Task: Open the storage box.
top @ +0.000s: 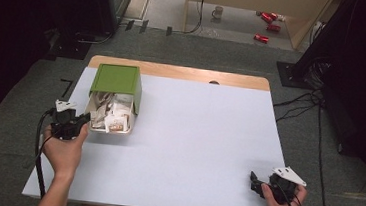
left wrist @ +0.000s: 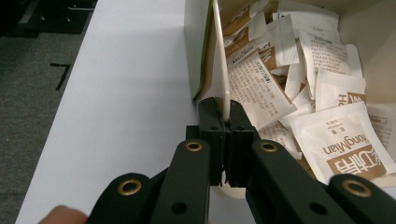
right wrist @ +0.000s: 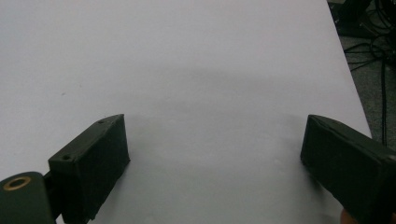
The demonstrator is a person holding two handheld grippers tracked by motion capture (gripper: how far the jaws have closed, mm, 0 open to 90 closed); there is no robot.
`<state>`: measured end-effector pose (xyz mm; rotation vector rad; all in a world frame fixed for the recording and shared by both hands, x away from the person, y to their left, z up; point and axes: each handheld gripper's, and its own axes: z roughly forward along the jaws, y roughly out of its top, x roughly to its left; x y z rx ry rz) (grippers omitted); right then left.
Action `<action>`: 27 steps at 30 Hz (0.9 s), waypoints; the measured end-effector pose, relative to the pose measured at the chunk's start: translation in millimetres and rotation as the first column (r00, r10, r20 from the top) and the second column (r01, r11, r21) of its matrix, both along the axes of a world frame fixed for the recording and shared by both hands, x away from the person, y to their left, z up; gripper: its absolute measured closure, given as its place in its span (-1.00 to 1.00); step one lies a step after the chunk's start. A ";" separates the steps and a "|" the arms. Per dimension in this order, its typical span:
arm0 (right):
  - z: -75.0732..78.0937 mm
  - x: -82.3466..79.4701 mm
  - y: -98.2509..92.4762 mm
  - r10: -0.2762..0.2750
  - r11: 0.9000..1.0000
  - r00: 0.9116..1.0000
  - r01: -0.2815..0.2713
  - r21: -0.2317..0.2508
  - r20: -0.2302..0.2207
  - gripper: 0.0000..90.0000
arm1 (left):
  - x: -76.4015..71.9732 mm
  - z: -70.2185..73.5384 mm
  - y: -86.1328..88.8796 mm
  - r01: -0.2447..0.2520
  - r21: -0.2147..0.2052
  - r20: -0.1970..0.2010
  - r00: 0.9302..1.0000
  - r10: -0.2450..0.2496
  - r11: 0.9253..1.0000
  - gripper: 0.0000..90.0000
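Many packets (left wrist: 299,84) are still lying inside the green box (top: 117,79) at the table's (top: 202,150) left; the left gripper (left wrist: 226,122) is pinching its wall, probably steadying it, while the right gripper (right wrist: 215,154) is waiting open, empty.

The tabletop (top: 193,134) looks smooth and matt white, with a bare pale wood strip along its far edge. The box (top: 118,79) appears to be thin card, matt green outside and plain white inside. The sachets (left wrist: 336,135) in it look like matt printed paper. The left claw (left wrist: 223,140) is matt black plastic with brass-coloured rivets; the right claw (right wrist: 215,154) is the same dull black.
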<state>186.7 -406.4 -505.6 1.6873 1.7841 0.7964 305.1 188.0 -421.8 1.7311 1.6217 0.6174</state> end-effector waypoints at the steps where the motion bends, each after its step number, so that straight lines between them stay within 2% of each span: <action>1: 0.0 0.0 0.0 0.000 1.000 1.000 0.000 0.000 0.000 -0.84 | -1.2 0.1 0.1 0.001 0.003 -0.002 1.000 -0.001 1.000 0.99; 20: 0.2 0.8 -0.2 0.000 1.000 1.000 0.000 0.002 -0.007 -0.84 | -20.9 -2.8 2.9 0.002 0.005 0.003 1.000 -0.002 1.000 0.99; 27: 0.0 0.4 0.0 0.000 1.000 1.000 0.000 0.002 -0.004 -0.84 | -24.3 -5.1 4.2 0.007 -0.008 0.022 1.000 -0.007 1.000 0.98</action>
